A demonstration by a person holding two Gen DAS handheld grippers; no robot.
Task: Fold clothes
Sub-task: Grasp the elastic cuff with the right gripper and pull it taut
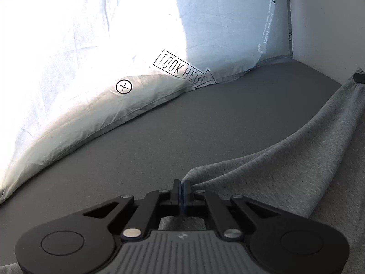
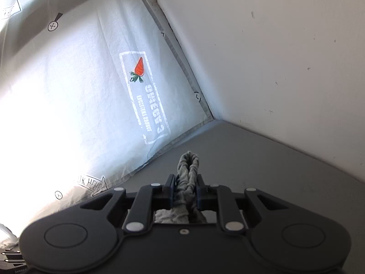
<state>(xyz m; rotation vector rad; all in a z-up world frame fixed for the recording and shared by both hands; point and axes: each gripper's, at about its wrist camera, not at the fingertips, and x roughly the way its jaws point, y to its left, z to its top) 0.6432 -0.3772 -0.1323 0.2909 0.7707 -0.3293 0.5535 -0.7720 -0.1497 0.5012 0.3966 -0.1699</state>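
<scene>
Both tongs pinch the grey garment (image 1: 262, 171): left gripper (image 1: 182, 186) an edge, right gripper (image 2: 185, 187) a bunched fold; folding looks barely begun.

White printed sheet (image 1: 91, 45) hangs behind grey surface (image 1: 182, 125), brightly backlit; carrot print (image 2: 139, 67) visible; scuffed white wall (image 2: 273, 57) adjoins.

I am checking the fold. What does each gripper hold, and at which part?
Left gripper pinches a thin edge of the grey garment. Right gripper clamps a bunched, twisted part of grey cloth.
</scene>
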